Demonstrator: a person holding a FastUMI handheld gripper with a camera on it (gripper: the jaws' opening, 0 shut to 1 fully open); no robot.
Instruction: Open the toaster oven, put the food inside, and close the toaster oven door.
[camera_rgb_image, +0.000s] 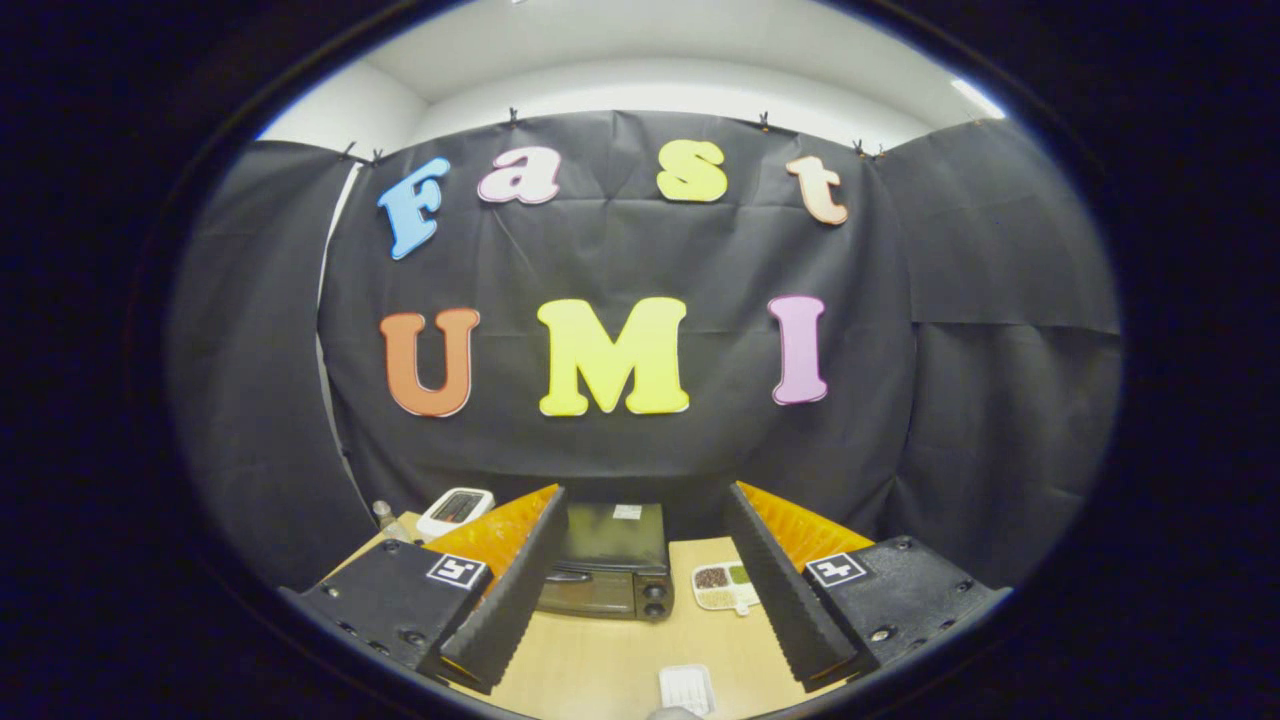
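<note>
**Hand-held gripper wide and high above a shut toaster oven**

The hand-held gripper (640, 590) hung well above the worktop (600, 650), its fingers (505, 590) spread wide and holding nothing. Beyond and between them sat the black toaster oven (605, 575), its glass door up and shut, two knobs at its right end. Just right of it lay a small white divided tray (727, 586) with dark and green food in its wells.

A shut door with the food outside fits a point ahead of the opening; nothing inside the oven could be made out through the dark glass. To open it well, my judgement was that the fingers should come down level with the door's top edge, where the handle was partly hidden behind the left finger, and draw it outward and down in an arc.

On the far left stood a white device with a dark screen (455, 508) and a small bottle (383, 514). Near the fingers lay a flat white card-like thing (686, 688). The tray sat close enough to the oven's right corner that a swinging door or finger might brush it.
</note>
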